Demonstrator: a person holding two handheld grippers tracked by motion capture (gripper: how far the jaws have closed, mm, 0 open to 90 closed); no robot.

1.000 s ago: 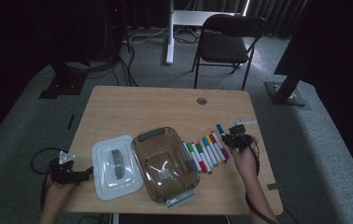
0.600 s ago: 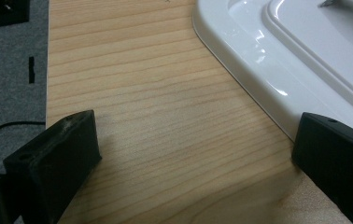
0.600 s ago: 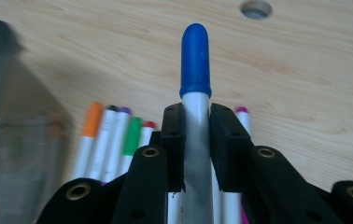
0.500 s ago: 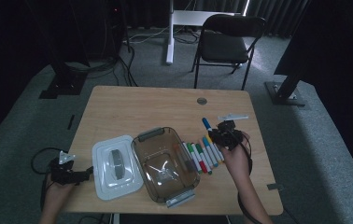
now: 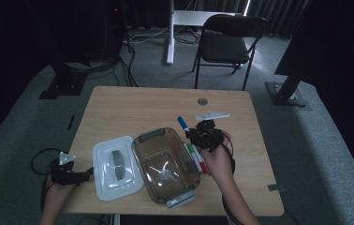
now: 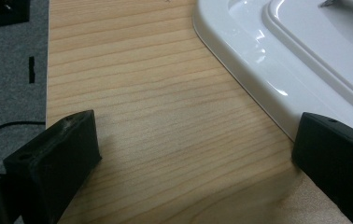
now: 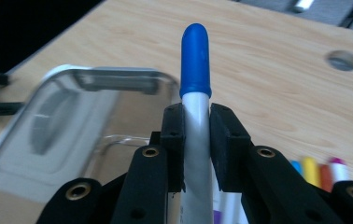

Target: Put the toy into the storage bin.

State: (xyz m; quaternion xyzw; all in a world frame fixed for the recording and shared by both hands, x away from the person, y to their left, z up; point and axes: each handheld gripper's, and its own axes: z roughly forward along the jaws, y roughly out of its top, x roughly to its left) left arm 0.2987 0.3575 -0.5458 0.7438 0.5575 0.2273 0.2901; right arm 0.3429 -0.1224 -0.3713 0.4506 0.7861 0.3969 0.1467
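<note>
Your left gripper: jaws spread apart on bare table, gripping nothing, one jaw beside the white lid.
Clear container: right of the lid, open.
Blue-capped marker: clamped between your right gripper jaws, above the container's right edge.
Remaining markers: in a row under your right hand.

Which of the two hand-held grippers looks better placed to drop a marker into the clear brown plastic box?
The right gripper, probably. Its jaws are shut on the blue-capped white marker, right at the rim of the clear brown plastic box. The left gripper is open at the white plastic lid, on the far side from the box.
</note>
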